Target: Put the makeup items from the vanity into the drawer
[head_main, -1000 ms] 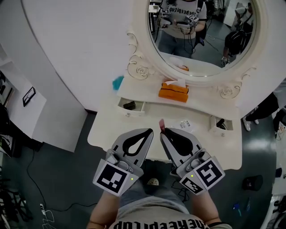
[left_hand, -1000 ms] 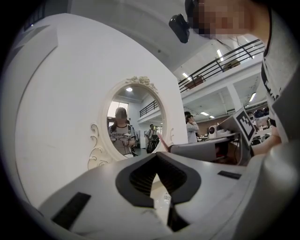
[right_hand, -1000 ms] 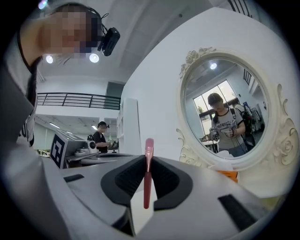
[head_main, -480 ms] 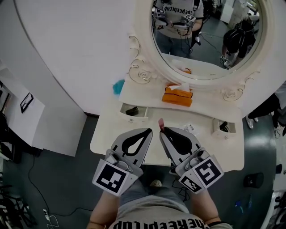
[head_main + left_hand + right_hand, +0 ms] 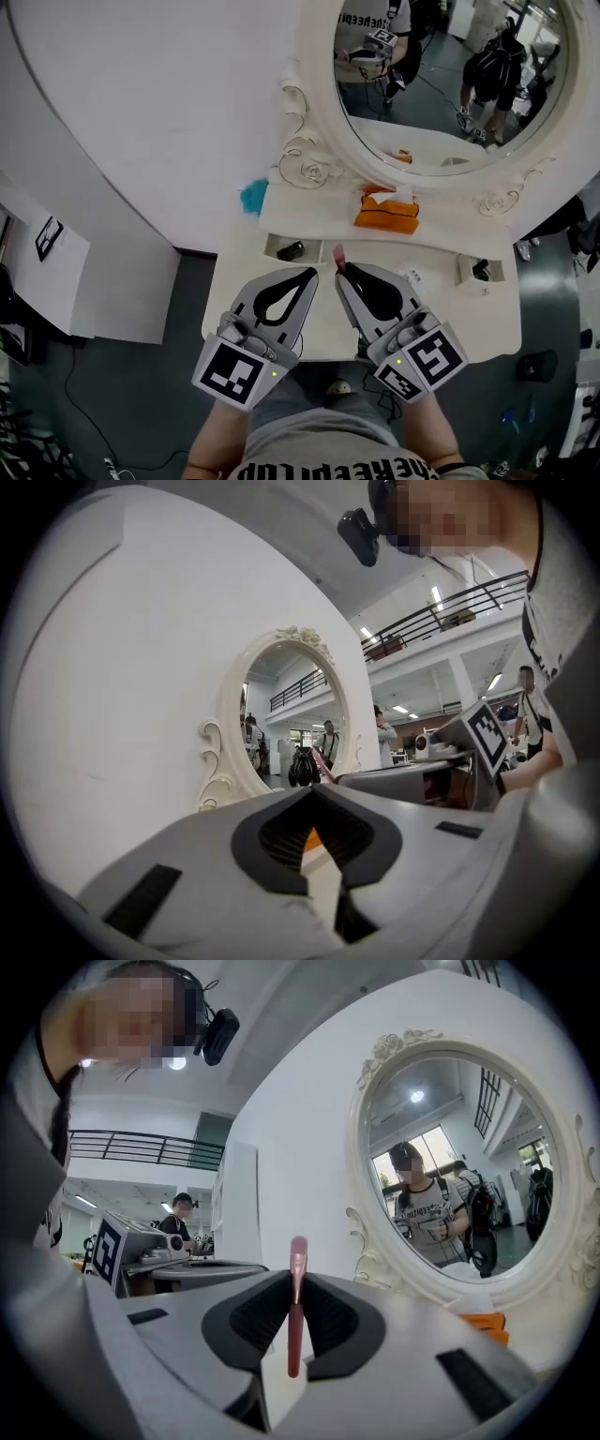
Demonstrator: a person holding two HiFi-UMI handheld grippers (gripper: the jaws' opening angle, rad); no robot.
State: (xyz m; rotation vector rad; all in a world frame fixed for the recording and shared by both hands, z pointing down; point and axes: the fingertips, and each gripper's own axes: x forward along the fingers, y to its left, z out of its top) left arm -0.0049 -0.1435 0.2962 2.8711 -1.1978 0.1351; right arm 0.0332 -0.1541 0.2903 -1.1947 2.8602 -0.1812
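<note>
Head view: clamps a slim pink stick (image 5: 338, 256) in the right gripper (image 5: 341, 273) over the vanity (image 5: 469, 319), long axis pointing ahead, with the open drawer (image 5: 272, 247) just ahead-left, nearer the left gripper (image 5: 312, 273). Left gripper view: closed tip to tip on nothing. Right gripper view: pinches the stick mid-shaft, end poking past the jaws
</note>
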